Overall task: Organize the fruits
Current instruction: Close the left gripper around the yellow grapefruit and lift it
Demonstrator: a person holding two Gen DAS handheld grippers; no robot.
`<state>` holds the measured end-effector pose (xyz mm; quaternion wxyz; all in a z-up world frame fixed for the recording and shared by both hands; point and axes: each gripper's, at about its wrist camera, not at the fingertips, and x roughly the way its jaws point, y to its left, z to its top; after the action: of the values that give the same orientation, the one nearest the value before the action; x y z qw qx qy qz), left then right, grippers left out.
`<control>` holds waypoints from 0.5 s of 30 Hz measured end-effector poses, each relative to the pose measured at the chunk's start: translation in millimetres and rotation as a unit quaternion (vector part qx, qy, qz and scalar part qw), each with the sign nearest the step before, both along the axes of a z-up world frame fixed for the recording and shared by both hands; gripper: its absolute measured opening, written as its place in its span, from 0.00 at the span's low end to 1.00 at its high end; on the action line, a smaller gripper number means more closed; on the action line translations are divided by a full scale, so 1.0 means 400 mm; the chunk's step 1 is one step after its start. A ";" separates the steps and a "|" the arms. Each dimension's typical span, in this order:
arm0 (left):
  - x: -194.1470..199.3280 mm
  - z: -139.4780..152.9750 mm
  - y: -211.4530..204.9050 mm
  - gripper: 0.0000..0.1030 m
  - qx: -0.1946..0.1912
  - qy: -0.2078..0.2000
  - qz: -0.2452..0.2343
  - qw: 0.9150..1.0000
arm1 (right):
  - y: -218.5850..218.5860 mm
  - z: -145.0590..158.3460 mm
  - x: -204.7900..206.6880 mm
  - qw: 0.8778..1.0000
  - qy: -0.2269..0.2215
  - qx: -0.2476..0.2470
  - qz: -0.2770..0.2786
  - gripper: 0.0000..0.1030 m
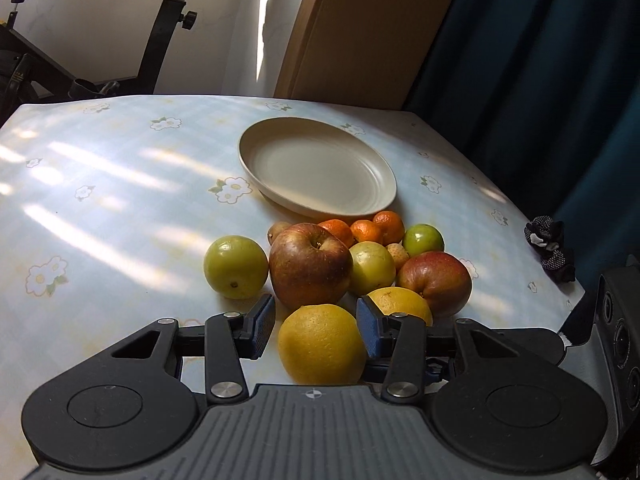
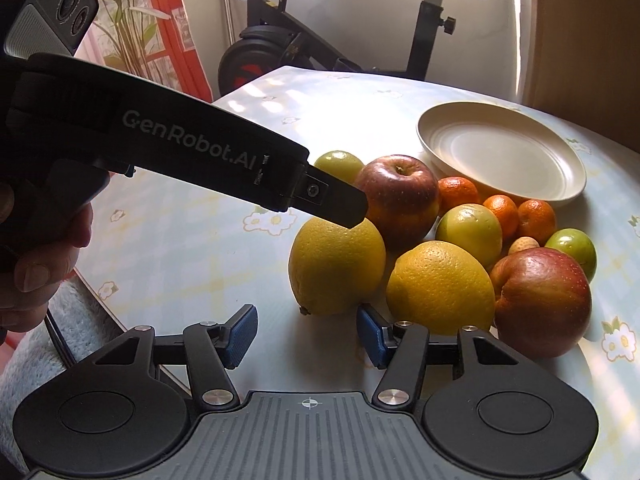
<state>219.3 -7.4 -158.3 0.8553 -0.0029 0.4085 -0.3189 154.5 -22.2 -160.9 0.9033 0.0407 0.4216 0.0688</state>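
A heap of fruit lies on the flowered tablecloth in front of an empty cream plate (image 1: 249, 160) (image 2: 425, 140). It holds two red apples (image 1: 310, 266) (image 2: 542, 300), green fruits (image 1: 236, 266), mandarins (image 1: 366, 230) and two yellow citrus. The nearer yellow citrus (image 1: 322, 344) (image 2: 336, 264) rests on the table. My left gripper (image 1: 316, 328) hovers just over its top with its blue pads apart and not pressing it. In the right wrist view one left finger (image 2: 344, 204) reaches the fruit's crown. My right gripper (image 2: 306, 336) stands open over bare cloth, just short of both citrus (image 2: 440, 288).
A black fabric scrunchie (image 1: 550, 248) lies near the table's right edge. A hand (image 2: 40, 264) holds the left gripper's handle at the near table edge. An exercise bike (image 2: 280, 52) stands beyond the far edge and a dark curtain (image 1: 540, 80) hangs to the right.
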 end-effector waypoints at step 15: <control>0.036 -0.005 0.115 0.42 0.043 0.011 0.047 0.998 | 0.039 0.014 0.025 0.998 -0.025 -0.020 0.047 0.49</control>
<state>233.8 38.5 -160.5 0.8642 0.0116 0.4302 -0.2607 164.7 -6.4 -155.4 0.9100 0.0007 0.4013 0.1040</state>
